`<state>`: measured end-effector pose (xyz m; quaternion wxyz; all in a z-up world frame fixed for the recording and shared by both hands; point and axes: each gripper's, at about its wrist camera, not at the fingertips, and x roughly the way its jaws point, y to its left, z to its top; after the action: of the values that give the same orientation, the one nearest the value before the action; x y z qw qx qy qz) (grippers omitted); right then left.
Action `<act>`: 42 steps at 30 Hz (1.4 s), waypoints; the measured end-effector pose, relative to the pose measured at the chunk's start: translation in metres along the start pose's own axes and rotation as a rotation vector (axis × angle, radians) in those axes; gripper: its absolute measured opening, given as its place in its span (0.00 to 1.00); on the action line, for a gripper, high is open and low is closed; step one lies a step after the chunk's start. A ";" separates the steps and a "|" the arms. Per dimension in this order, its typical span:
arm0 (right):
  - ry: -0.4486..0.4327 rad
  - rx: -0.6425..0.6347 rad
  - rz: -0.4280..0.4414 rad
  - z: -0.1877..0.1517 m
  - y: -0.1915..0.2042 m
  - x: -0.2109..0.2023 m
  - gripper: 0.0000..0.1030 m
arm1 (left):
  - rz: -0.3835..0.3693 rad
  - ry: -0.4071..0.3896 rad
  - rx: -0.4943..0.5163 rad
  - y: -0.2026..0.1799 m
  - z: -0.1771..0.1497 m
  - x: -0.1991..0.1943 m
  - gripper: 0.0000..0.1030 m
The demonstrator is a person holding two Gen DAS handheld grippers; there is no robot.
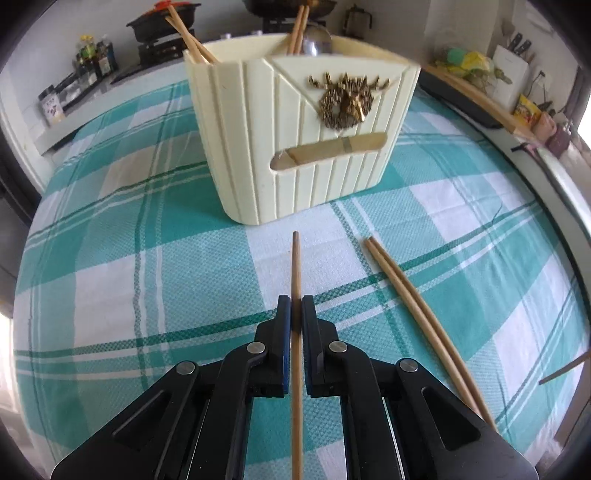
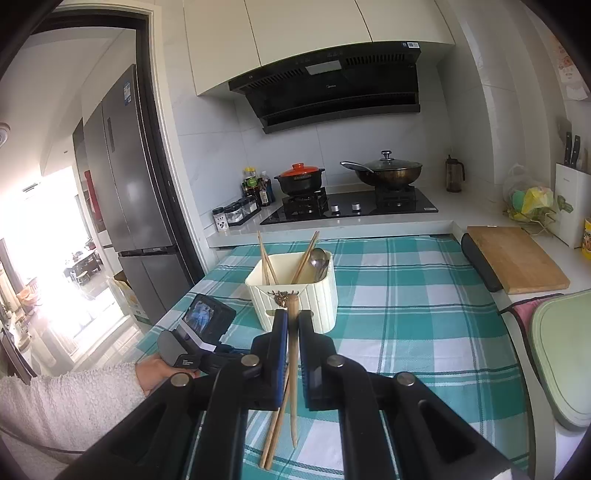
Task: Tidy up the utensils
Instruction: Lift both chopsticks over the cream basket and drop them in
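Home kitchen: gas hob (image 2: 349, 206) with lidded wok (image 2: 384, 171) and clay pot (image 2: 300, 179), range hood (image 2: 328, 88) above, fridge (image 2: 127, 166), knife block (image 2: 572, 199), checked cloth (image 2: 424, 295) over tabletop.

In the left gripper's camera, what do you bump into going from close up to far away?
left gripper → single chopstick it grips → cream utensil holder → black clay pot on the stove.

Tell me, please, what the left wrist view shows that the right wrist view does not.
Only the left wrist view shows the left tool shut on a single chopstick.

Only the right wrist view shows the right tool shut on a wooden utensil, the range hood and the fridge.

Both show the cream utensil holder on the checked cloth.
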<state>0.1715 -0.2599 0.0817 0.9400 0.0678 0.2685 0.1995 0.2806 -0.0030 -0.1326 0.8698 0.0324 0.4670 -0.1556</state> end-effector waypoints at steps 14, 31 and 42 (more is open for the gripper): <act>-0.017 -0.033 0.044 0.009 0.023 0.012 0.06 | -0.131 -0.511 -0.167 0.033 -0.025 -0.189 0.03; -0.288 -0.157 -0.076 0.148 0.034 0.073 0.06 | -0.006 -0.818 -0.148 0.047 0.108 -0.239 0.03; -0.026 -0.074 -0.035 0.144 0.004 0.226 0.06 | 0.012 -0.525 -0.183 0.053 0.164 -0.096 0.03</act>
<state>0.4225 -0.1663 0.0968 0.9486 0.0308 0.2498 0.1918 0.3787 0.0373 0.0337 0.9612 -0.0851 0.2378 -0.1105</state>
